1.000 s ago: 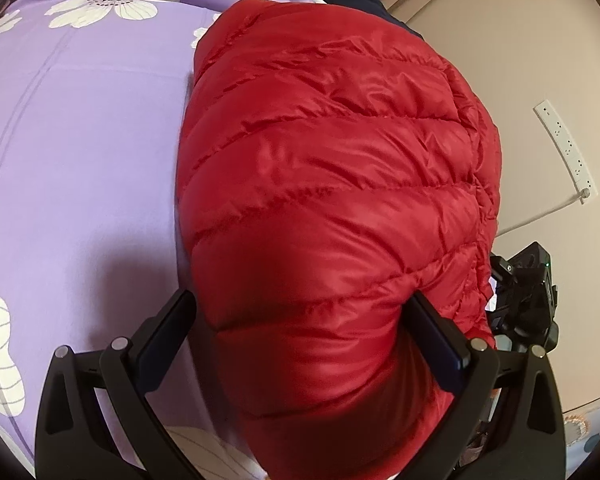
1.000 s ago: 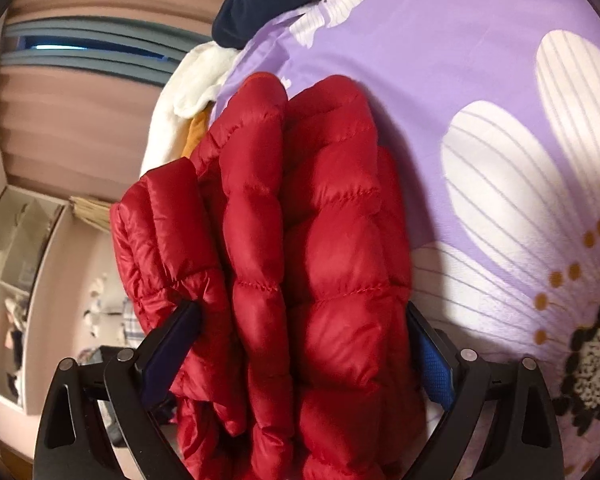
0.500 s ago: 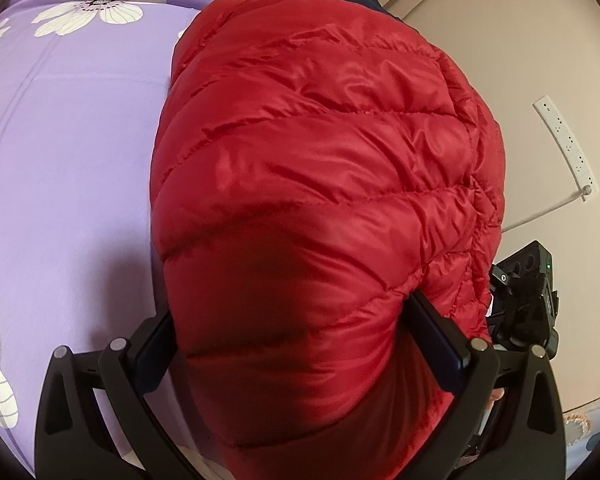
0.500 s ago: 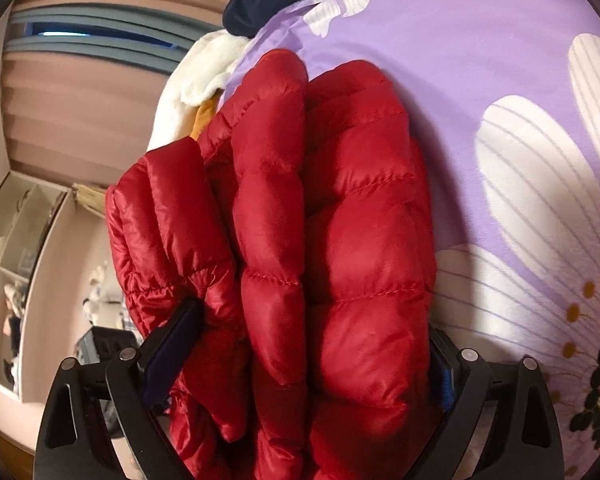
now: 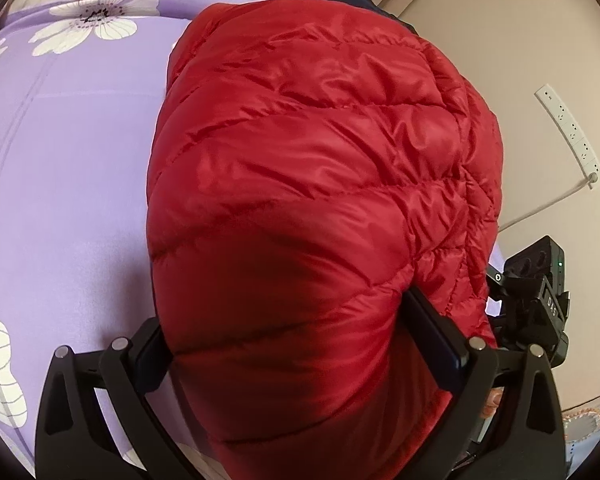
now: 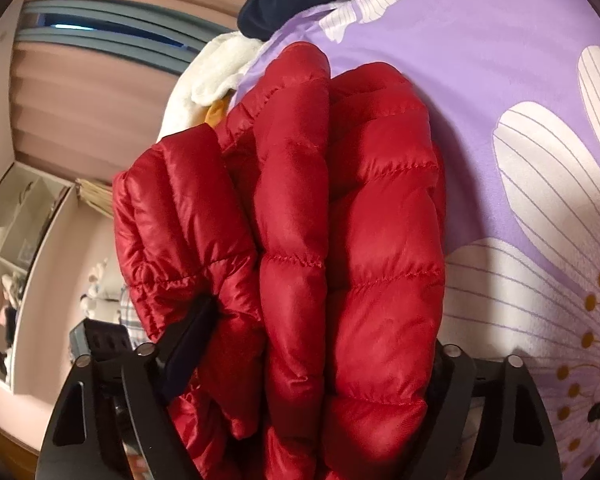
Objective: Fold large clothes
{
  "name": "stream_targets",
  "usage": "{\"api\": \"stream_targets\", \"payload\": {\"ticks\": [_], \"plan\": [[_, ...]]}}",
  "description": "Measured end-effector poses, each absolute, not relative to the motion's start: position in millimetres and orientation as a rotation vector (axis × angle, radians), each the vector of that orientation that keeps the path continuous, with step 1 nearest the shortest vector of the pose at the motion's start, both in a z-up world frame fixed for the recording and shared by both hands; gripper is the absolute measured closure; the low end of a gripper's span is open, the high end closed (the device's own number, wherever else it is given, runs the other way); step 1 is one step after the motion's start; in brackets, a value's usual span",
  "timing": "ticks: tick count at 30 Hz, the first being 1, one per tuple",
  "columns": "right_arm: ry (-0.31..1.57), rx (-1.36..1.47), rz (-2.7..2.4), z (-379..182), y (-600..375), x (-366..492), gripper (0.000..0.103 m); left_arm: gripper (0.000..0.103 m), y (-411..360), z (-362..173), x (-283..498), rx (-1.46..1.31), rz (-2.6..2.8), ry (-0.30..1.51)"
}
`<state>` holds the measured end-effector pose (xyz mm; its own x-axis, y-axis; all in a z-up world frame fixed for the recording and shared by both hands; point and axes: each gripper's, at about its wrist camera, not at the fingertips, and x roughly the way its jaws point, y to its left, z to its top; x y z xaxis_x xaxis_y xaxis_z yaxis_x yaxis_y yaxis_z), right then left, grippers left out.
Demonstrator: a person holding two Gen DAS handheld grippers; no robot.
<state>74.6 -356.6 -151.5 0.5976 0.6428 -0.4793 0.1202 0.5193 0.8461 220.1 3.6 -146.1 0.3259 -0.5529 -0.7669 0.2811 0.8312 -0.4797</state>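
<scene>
Puffy, light and slick, the jacket [image 6: 340,240] bulges between each hand-held gripper's wide jaws, the right [image 6: 312,344] closing, the left [image 5: 292,332] seemingly clamped; deep bites through folded layers suit it.

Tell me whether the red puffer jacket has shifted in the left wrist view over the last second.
Yes. The red puffer jacket now spreads further left across the purple flowered sheet, covering more of it and hiding more of the tool's left finger.

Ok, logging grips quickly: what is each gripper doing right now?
Left gripper: closed on the red down jacket.
Right gripper: jaws closing, folded jacket bunched between them, pads pressing in.
</scene>
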Motion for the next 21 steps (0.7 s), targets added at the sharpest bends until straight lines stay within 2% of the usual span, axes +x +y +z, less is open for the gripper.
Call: {"api": "stream_targets", "payload": {"ticks": [12, 21], "plan": [[0.818, 0.901, 0.378, -134.7, -347.2, 62.9, 0.045, 0.013, -1.7, -123.3, 193.3, -0.220, -0.550, 1.057], [0.750, 0.823, 0.401, -120.2, -337.8, 60.8, 0.049, 0.014, 13.5, -109.3, 163.4, -0.205, -0.544, 1.010]]}}
